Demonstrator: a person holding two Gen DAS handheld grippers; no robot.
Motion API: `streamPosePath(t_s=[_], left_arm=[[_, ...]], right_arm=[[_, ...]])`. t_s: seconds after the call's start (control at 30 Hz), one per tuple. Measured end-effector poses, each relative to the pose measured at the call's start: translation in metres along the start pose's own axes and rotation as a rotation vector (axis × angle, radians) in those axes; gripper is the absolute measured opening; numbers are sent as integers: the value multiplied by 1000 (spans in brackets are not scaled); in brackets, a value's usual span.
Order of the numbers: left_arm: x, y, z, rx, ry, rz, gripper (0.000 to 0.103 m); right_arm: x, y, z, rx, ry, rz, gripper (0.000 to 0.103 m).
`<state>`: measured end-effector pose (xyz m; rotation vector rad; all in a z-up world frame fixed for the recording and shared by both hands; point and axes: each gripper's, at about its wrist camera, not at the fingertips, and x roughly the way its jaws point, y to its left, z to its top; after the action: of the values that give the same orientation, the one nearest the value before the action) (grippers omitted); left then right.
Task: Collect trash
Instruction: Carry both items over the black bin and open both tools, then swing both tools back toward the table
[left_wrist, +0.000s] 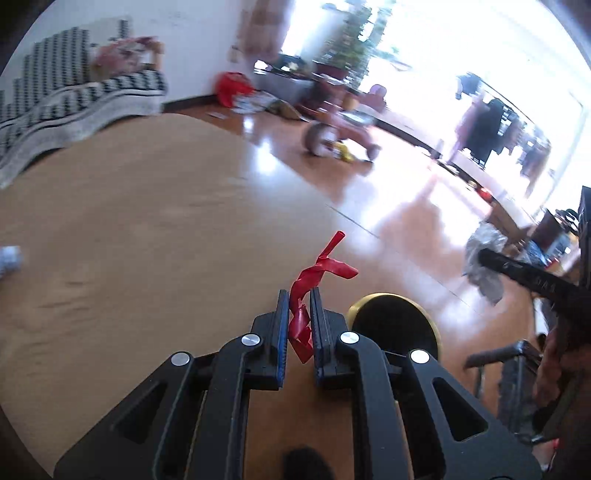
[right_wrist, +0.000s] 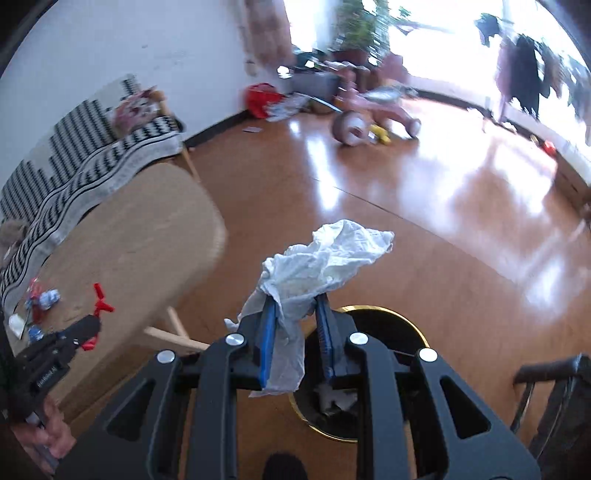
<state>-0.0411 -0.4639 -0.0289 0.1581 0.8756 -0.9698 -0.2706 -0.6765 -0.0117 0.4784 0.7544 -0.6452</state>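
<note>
On the left, the left gripper (left_wrist: 299, 314) pinches a twisted, glossy red plastic strip (left_wrist: 317, 273) above the round wooden table (left_wrist: 129, 221), while the right gripper (right_wrist: 295, 325) clamps a crumpled, soft white tissue (right_wrist: 325, 258) directly over the gold-rimmed black bin (right_wrist: 406, 325), apparently ready for dropping in.

Red wrapper strip (left_wrist: 308, 291), white crumpled tissue (right_wrist: 325, 258), black bin with gold rim (right_wrist: 384, 309), tan wood worktop (left_wrist: 129, 221), black-and-white zigzag blanket (right_wrist: 74, 155), pink tricycle (right_wrist: 373, 110).
</note>
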Motion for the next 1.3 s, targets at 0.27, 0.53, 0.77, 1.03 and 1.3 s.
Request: streamPosePath(t_s=[0.27, 0.53, 0.77, 1.03, 1.3], left_arm=[[87, -81, -22, 41, 118, -85, 10], [133, -108, -51, 51, 210, -112, 10], [151, -109, -60, 45, 246, -118, 10], [156, -108, -62, 32, 267, -128, 12], [150, -102, -63, -4, 251, -147, 69]], right_arm=[[36, -78, -25, 124, 110, -41, 21], [74, -97, -43, 174, 235, -36, 21], [82, -96, -43, 180, 260, -34, 21], [82, -89, -40, 177, 251, -37, 47], [72, -88, -38, 185, 214, -49, 77]])
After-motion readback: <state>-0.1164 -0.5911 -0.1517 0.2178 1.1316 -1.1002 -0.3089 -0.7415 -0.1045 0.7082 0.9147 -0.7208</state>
